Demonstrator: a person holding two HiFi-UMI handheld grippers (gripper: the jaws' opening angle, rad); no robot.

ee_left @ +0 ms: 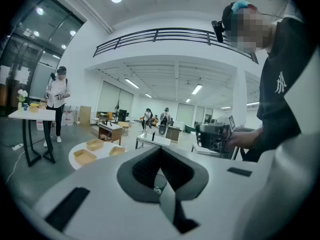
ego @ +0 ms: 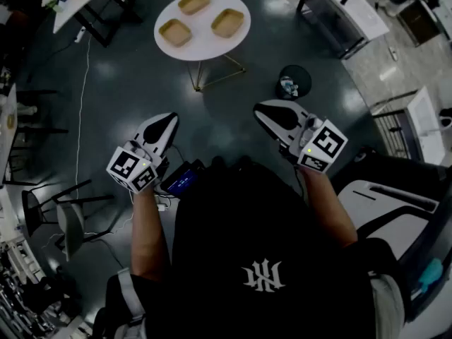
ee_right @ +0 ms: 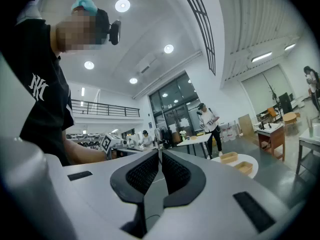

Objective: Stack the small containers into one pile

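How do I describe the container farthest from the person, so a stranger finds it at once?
Find the round white table on the dark floor ahead. Three shallow tan containers lie on it; the farthest container sits at the far rim, beyond the other two.

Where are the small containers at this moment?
In the head view, top centre: three small containers lie separately, unstacked, on the round white table, ahead of the person.
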